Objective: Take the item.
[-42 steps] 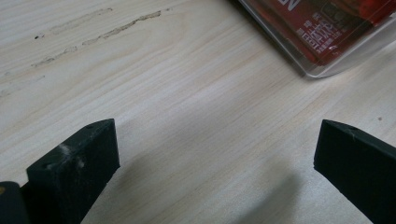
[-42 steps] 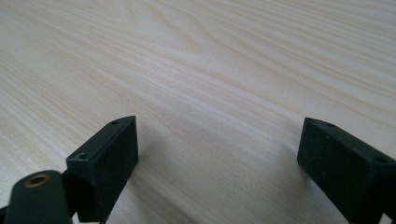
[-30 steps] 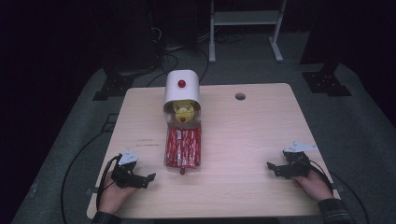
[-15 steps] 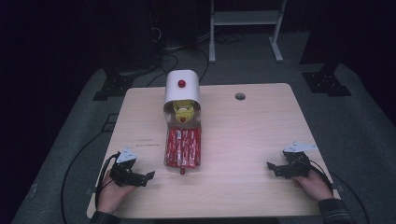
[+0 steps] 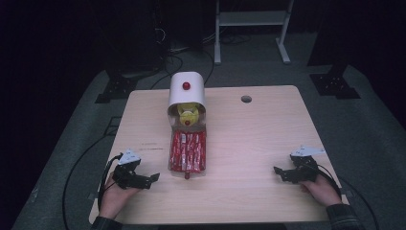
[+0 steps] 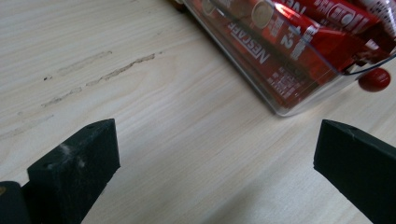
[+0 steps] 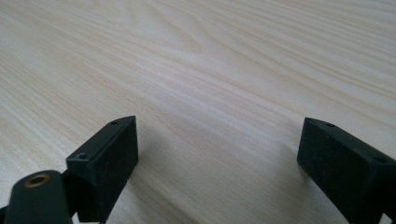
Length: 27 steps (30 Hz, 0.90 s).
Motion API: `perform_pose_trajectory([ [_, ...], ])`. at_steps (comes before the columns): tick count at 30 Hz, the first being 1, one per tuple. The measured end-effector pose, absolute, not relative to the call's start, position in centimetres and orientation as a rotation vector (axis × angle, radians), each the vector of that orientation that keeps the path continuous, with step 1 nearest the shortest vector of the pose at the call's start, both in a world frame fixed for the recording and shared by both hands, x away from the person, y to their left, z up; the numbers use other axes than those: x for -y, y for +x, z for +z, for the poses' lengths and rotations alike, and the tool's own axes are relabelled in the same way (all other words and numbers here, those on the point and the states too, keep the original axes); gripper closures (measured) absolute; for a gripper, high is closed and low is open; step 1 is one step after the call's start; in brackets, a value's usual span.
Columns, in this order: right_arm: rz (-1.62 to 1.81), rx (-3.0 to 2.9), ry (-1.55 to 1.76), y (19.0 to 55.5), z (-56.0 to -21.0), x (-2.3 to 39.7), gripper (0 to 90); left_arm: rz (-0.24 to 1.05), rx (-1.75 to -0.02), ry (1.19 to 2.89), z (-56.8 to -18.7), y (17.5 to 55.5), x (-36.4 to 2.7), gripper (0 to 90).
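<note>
Resting near the table's front edge, the left gripper and right gripper both gape wide, holding nothing. Mid-table sits the clear drawer of red sachets — a careless left reach could shove it askew.

A light wooden table with a small round cable hole near its far edge carries a clear plastic drawer tray packed with red Nescafé sachets, pulled out toward the near edge. The tray runs back into a white round-topped dispenser with a red knob, standing at the table's far middle. Faint scuff marks streak the wood left of the tray.
</note>
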State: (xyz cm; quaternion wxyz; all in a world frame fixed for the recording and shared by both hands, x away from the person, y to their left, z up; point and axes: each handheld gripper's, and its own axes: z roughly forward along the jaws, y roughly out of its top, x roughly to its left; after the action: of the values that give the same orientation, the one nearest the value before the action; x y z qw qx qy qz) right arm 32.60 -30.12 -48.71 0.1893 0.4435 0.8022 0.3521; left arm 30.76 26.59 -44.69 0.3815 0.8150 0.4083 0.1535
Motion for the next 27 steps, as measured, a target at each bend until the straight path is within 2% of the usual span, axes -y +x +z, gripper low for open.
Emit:
perform_pose_trajectory([
  [17,0.991,-2.255,1.247,32.6,-48.7,30.1,11.3,0.386,-1.019,2.056,-43.1,31.5,-26.0,0.0],
  [20,0.990,-2.255,1.247,32.6,-48.7,30.1,11.4,0.384,-1.010,2.045,-42.8,31.6,-26.0,3.0],
  [27,0.989,-2.256,1.245,32.6,-48.7,30.1,11.3,0.390,-1.011,2.039,-42.3,31.8,-25.8,3.3],
])
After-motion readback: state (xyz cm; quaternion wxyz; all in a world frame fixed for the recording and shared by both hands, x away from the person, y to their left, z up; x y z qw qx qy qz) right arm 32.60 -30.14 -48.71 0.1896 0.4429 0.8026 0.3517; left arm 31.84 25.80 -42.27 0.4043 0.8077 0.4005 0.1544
